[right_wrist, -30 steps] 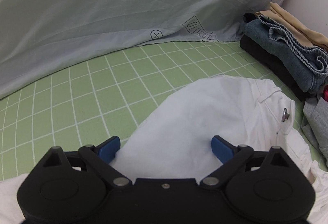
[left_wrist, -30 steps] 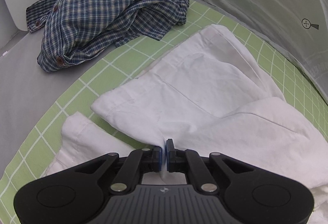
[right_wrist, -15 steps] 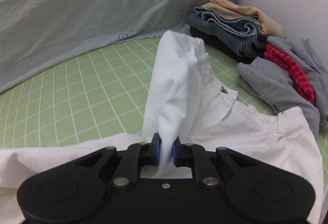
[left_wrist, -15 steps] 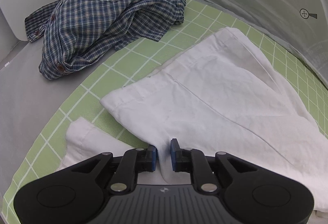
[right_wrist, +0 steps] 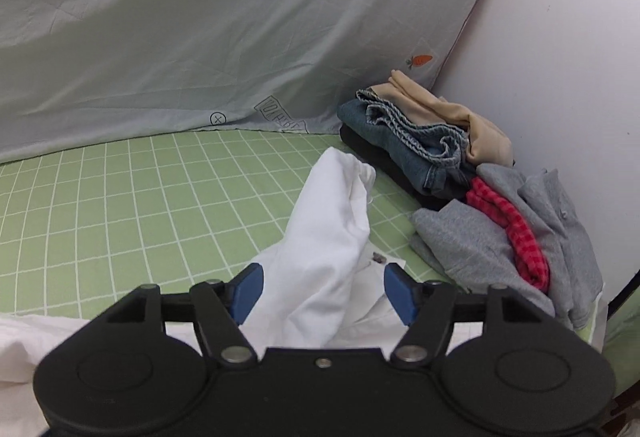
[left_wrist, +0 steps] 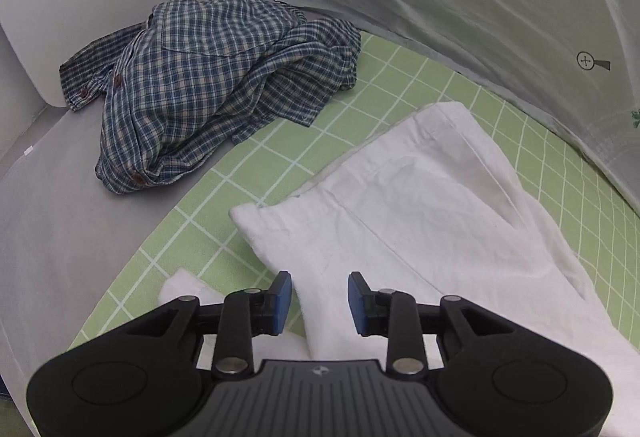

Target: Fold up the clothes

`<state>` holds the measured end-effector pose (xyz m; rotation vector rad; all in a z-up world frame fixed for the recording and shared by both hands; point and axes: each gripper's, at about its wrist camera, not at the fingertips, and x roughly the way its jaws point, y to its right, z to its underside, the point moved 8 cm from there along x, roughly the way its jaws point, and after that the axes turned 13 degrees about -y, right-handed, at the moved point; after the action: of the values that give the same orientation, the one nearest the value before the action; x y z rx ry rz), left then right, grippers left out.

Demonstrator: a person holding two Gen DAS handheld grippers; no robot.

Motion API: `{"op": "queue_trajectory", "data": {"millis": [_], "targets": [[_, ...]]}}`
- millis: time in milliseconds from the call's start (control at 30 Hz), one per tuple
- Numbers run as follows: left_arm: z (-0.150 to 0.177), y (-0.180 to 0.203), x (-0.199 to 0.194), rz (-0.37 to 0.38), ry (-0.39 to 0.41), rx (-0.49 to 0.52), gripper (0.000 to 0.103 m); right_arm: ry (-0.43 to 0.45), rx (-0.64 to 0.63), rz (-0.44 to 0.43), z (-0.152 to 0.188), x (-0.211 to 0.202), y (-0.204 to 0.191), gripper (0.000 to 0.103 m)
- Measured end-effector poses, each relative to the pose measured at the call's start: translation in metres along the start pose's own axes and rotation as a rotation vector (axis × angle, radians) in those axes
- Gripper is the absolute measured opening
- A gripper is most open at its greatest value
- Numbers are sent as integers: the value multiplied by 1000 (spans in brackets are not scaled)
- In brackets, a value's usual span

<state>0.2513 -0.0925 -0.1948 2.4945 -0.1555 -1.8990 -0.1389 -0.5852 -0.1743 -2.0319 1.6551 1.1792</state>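
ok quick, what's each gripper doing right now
left gripper: open, holding nothing, jaws either side of the white trousers.
right gripper: open, holding nothing, white trousers bunched between its jaws.

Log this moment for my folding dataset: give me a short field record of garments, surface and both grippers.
garment in work: white trousers, legs laid flat on the green grid mat
waist end: bunched, standing up between the right jaws
left gripper: open over the trouser leg
right gripper: open
unfolded: plaid shirt, crumpled
pile at right: jeans, grey garment
backdrop: grey sheet
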Motion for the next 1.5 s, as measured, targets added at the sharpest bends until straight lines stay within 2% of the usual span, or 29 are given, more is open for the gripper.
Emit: {"op": "queue_trajectory", "data": {"millis": [100,167,233,300,433,600,633,700,733,767,800,833,867,900,1067,1133,1200,1233,1300,1333,1367,1400,1467,1500], "targets": [[-27,23,-19,58,70,24,47,37,-48,-11,-16,3,-13,68],[-41,42,-25,77,108,56,56,8,-45,-22,-18,14,-20,68],[-53,65,-17,87,109,109,57,-32,-24,-5,-18,27,-22,63],[-61,85,1,54,87,155,57,-81,10,37,-14,41,-20,59],[-71,114,36,22,37,202,57,-93,19,102,-10,51,-12,60],[-72,131,71,16,-48,189,58,-120,20,163,-3,60,0,75],[-72,134,76,15,-57,185,58,-131,15,161,-1,63,1,74],[-73,138,83,2,-64,190,58,-137,1,123,0,65,-2,52],[-73,139,86,-1,-67,192,57,-139,-5,104,0,66,-4,50],[-74,141,90,-3,-70,193,52,-125,-4,89,-4,65,-5,44],[-74,141,91,-4,-66,191,44,-110,-2,75,-8,63,-7,34],[-75,142,92,-4,-61,190,27,-89,10,55,-16,61,-6,29],[-76,143,92,-7,-48,189,3,-69,22,35,-24,58,-5,25],[-78,142,91,-22,-41,185,0,-48,35,16,-31,56,-4,22],[-96,128,73,29,28,131,1,38,158,-112,-79,56,7,17],[-111,118,52,63,92,73,1,74,183,-166,-100,58,5,17],[-128,108,28,94,168,6,1,65,163,-167,-99,63,-2,17],[-139,101,14,72,250,-21,0,60,154,-167,-98,65,-5,17],[-158,93,-10,-35,410,-9,0,51,135,-168,-97,70,-11,18],[-169,89,-12,-68,421,3,0,46,125,-169,-96,72,-15,20],[-175,85,-10,-63,399,1,1,42,115,-169,-96,74,-18,28],[-178,83,-5,-37,369,1,1,37,106,-169,-95,77,-21,48],[-177,81,4,-14,319,24,9,28,87,-170,-94,81,-27,73],[-172,82,9,-34,300,60,14,23,77,-171,-93,84,-31,76]]}}
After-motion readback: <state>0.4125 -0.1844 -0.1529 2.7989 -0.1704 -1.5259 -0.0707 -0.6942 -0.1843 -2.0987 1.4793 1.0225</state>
